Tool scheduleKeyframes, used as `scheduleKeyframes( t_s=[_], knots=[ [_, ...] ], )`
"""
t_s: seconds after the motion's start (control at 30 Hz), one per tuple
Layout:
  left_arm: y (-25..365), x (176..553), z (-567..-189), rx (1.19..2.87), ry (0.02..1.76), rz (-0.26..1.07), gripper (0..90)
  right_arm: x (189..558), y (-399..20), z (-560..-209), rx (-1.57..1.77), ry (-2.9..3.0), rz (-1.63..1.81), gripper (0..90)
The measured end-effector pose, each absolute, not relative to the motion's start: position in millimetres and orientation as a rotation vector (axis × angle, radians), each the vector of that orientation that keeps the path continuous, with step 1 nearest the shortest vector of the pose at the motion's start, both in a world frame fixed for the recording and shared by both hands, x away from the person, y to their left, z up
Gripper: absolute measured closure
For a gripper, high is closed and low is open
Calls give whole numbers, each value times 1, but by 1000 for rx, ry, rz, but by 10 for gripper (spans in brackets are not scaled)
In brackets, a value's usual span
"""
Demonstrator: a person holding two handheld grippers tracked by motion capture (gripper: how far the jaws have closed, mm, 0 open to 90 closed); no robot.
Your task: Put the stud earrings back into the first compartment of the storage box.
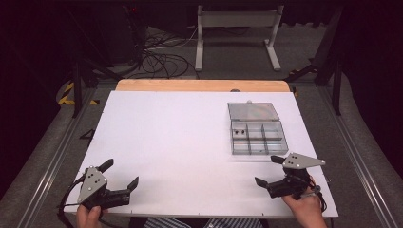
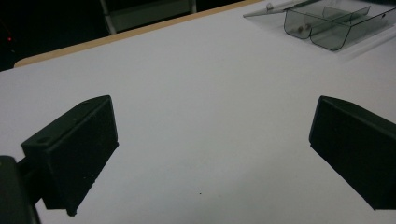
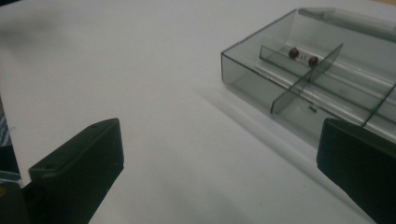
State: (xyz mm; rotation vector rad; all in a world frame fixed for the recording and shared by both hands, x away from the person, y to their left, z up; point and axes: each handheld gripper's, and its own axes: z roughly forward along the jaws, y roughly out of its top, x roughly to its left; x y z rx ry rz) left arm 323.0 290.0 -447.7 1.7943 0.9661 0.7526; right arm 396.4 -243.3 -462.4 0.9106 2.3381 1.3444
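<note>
A clear grey compartment box (image 1: 258, 137) lies on the white table at the right, its lid (image 1: 253, 110) folded open behind it. Two small dark beads (image 1: 238, 129) sit in its far left compartment and appear as brown beads (image 3: 302, 56) in the right gripper view. My left gripper (image 1: 119, 174) is held near the front left edge, open and empty, far from the box (image 2: 322, 27). My right gripper (image 1: 269, 171) is open and empty just in front of the box (image 3: 303, 84), its jaws wide apart.
The white board (image 1: 180, 142) covers a wooden tabletop whose far edge (image 1: 202, 85) shows behind it. Beyond the table are a white stand (image 1: 236, 33) and loose cables (image 1: 161, 59) on the floor. Metal rails run along both sides.
</note>
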Motion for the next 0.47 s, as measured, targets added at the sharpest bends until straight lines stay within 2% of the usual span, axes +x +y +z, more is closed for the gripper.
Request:
scheduleKeyframes(
  t_s=[0.2,0.47],
  knots=[
    [290,323,-448,1793,968,754,17,391,-247,-477,950,2349,1277,9],
    [286,322,-449,1828,949,803,17,392,-251,-471,966,2311,1269,8]
  ],
)
